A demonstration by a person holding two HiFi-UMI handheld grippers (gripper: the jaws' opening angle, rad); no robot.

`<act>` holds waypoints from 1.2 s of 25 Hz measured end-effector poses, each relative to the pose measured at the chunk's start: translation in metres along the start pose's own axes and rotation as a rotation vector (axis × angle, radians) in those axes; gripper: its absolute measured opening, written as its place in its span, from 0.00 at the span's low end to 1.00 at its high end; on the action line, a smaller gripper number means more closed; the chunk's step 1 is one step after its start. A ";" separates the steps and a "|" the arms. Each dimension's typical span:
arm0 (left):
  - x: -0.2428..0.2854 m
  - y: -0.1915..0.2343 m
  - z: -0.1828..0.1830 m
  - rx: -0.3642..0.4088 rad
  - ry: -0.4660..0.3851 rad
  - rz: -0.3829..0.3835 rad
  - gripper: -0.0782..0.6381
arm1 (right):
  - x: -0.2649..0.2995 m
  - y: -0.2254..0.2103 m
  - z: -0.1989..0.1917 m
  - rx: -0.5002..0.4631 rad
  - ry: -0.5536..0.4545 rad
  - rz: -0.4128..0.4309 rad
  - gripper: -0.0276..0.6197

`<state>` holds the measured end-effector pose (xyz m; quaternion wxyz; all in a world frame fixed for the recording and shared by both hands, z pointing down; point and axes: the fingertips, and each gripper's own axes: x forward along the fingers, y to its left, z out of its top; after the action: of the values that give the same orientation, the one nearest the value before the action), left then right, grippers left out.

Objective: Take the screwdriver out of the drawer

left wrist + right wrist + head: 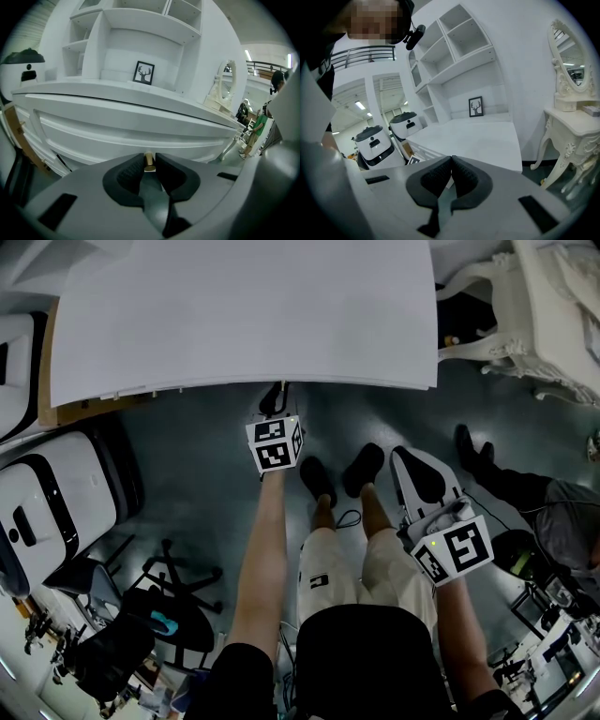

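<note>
Your left gripper [149, 157] has its jaws pinched on the knob [149, 162] of the shut drawer [122, 129], your right gripper [451, 161] waits closed and empty, and the screwdriver, unseen, is presumably inside, so opening and fetching remain.

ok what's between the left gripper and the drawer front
A small brass knob sticks out from the drawer front. It is pinched by the left gripper, whose jaws press it from both sides. The left gripper view shows this.
</note>
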<state>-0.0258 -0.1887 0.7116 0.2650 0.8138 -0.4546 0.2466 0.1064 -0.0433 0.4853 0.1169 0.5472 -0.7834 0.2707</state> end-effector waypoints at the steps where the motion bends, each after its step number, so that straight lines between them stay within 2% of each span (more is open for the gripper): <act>1: 0.000 0.000 0.000 -0.002 -0.001 0.002 0.23 | 0.000 -0.001 0.000 0.000 0.000 0.000 0.07; 5: 0.001 -0.001 -0.001 -0.024 0.002 0.004 0.23 | -0.003 -0.003 -0.002 -0.001 0.002 0.001 0.07; 19: -0.012 -0.002 -0.011 -0.011 0.036 0.018 0.23 | -0.005 0.011 -0.010 0.002 0.007 0.023 0.07; 25: -0.025 -0.003 -0.027 -0.091 0.033 -0.015 0.23 | -0.011 0.016 -0.010 0.001 -0.002 0.020 0.07; 30: -0.039 -0.007 -0.038 -0.075 0.053 -0.014 0.23 | -0.018 0.020 -0.008 -0.005 -0.009 0.016 0.07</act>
<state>-0.0438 -0.1368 0.7135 0.3092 0.7997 -0.4505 0.2489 0.0937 -0.0196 0.4770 0.1125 0.5419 -0.7888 0.2674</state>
